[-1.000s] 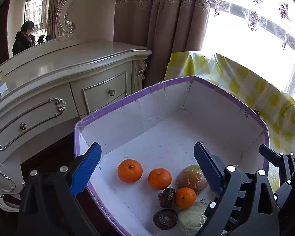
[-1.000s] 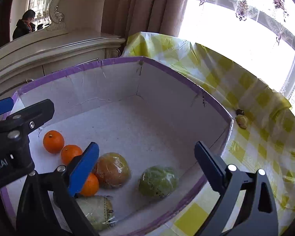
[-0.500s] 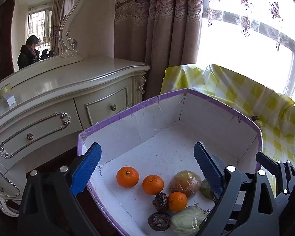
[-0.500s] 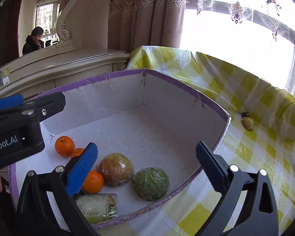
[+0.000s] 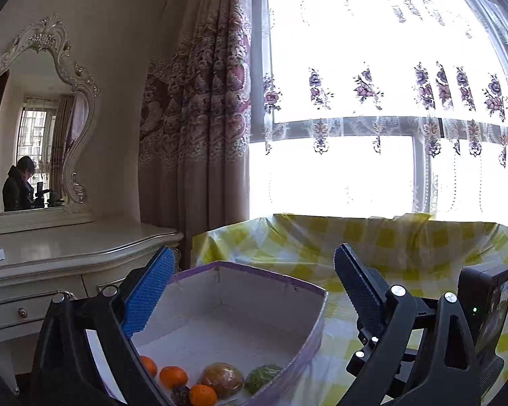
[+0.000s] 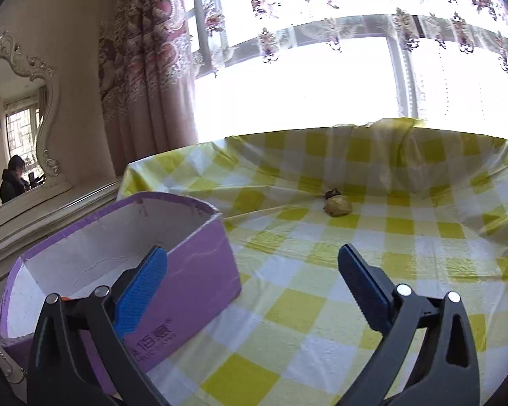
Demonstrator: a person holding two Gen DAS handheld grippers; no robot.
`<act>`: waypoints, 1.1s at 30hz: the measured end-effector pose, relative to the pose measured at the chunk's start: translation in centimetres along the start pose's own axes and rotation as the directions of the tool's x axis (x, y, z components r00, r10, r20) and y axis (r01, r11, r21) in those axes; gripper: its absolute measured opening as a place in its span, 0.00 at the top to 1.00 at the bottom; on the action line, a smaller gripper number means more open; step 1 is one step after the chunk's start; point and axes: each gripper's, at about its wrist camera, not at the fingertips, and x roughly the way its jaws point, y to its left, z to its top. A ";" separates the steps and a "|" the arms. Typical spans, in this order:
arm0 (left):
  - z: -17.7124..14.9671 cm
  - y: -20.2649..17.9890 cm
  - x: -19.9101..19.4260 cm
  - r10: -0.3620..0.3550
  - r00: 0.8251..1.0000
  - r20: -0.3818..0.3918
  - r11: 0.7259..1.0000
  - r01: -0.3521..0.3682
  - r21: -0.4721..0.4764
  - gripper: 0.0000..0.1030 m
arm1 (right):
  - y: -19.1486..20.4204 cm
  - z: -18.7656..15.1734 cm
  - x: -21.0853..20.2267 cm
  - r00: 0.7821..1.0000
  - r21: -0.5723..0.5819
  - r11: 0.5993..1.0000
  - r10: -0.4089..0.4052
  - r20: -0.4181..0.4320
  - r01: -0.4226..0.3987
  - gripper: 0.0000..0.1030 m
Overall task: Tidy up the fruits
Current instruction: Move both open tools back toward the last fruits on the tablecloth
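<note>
A purple cardboard box point(image 5: 316, 308) with a white inside stands on the yellow checked tablecloth point(image 6: 321, 304). In the left wrist view it holds oranges point(image 5: 173, 376), a wrapped brownish fruit point(image 5: 221, 376), a wrapped green fruit point(image 5: 262, 374) and a dark fruit point(image 5: 179, 394). My left gripper point(image 5: 252, 269) is open and empty, raised above the box. My right gripper point(image 6: 252, 264) is open and empty, to the right of the box point(image 6: 193, 270). A small yellowish fruit point(image 6: 337, 205) with a dark piece beside it lies on the cloth far ahead of the right gripper.
A cream dresser point(image 5: 67, 257) with a mirror point(image 5: 34, 155) stands left of the table. Patterned curtains point(image 5: 199, 108) and a bright window point(image 5: 372, 101) are behind. The right gripper's camera body point(image 5: 491, 304) shows at the right of the left wrist view.
Both grippers have lifted and tilted up away from the box's inside. The right gripper has swung right, out over the tablecloth. Both stay open and empty.
</note>
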 end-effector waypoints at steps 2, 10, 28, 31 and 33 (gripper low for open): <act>-0.6 -2.6 0.9 -0.066 0.998 -0.025 0.997 0.067 0.038 0.11 | -3.0 0.0 0.0 0.997 0.046 0.996 -0.079 0.023 0.078 0.02; -6.3 -12.3 6.3 -0.248 0.951 -0.187 0.936 0.285 0.208 0.10 | -15.5 -0.1 2.1 0.940 0.255 0.905 -0.333 -0.079 0.342 0.02; -11.8 -17.3 24.4 -0.293 0.775 -0.560 0.937 0.351 -0.006 0.10 | -19.5 1.3 11.7 0.880 0.180 0.876 -0.397 -0.260 0.448 0.02; -11.7 -17.6 25.0 -0.294 0.769 -0.568 0.940 0.340 -0.026 0.10 | -19.7 1.9 13.6 0.894 0.154 0.902 -0.351 -0.279 0.403 0.02; -11.9 -17.6 25.5 -0.301 0.755 -0.582 0.939 0.340 -0.045 0.10 | -19.8 2.3 15.0 0.901 0.125 0.923 -0.315 -0.297 0.364 0.02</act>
